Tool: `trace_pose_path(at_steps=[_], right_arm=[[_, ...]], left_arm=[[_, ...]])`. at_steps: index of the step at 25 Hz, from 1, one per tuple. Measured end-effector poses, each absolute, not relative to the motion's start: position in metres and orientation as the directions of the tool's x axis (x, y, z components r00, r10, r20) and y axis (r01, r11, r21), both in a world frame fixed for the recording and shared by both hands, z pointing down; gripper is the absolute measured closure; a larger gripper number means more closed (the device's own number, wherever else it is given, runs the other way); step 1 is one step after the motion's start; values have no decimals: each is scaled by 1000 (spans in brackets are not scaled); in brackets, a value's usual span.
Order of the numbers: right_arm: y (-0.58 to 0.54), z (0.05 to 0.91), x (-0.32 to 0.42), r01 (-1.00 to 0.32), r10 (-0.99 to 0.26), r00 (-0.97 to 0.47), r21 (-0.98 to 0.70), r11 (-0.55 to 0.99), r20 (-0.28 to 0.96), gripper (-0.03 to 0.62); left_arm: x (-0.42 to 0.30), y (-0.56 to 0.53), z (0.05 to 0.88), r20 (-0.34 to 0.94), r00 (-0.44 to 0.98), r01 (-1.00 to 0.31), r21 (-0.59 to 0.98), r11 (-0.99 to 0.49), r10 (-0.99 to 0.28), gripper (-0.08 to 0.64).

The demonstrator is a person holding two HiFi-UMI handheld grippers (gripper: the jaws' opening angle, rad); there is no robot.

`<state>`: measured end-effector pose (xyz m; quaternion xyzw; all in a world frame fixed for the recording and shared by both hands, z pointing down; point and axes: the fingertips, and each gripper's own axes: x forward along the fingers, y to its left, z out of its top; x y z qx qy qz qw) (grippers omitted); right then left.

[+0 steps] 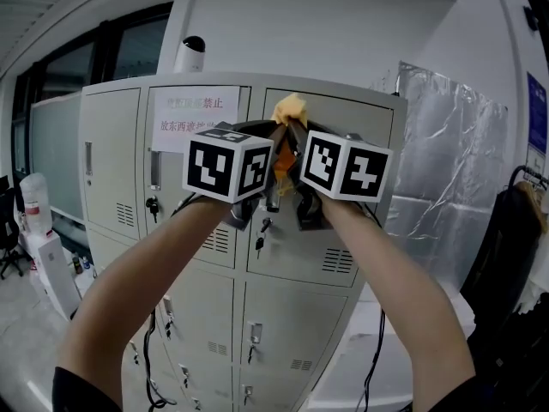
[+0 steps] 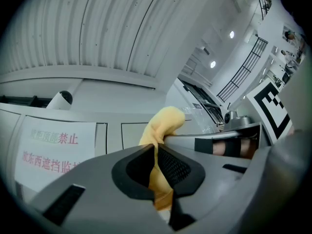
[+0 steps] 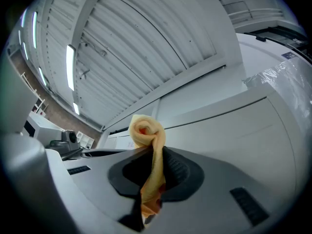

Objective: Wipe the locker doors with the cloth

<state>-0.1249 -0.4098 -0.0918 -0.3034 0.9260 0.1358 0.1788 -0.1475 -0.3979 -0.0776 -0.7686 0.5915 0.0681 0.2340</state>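
Crumpled yellow fabric cloth (image 1: 290, 108), one: pinched in the closed jaws of left gripper (image 2: 156, 167) and right gripper (image 3: 155, 174) alike. Tuft projects at twelve o'clock, toward the top edge of the grey metal locker door (image 1: 360, 123).

Grey left hand-held gripper (image 2: 156, 152) and right hand-held gripper (image 3: 157, 156) carry black-and-white marker cubes (image 1: 228, 168); sleeves (image 1: 77, 390) are dark.

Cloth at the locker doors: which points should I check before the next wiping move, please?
1. Left hand-held gripper shut on the cloth: ok.
2. Right hand-held gripper shut on the cloth: ok.
3. Cloth spread flat for wiping: not ok, it is twisted into a bunch.
4. Cloth touching the locker door: cannot tell.
5. Paper notice clear of the cloth: ok, it is to the left.
6. Downward path free: not ok, keys hang below.
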Motion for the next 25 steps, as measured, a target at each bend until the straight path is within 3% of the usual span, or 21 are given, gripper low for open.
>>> trace_pose_path(at_steps=[25], right_arm=[[-435, -77, -162, -660, -561, -729, 184, 729, -393, 529]], left_arm=[[-187, -429, -61, -349, 320, -936, -262, -237, -881, 523]])
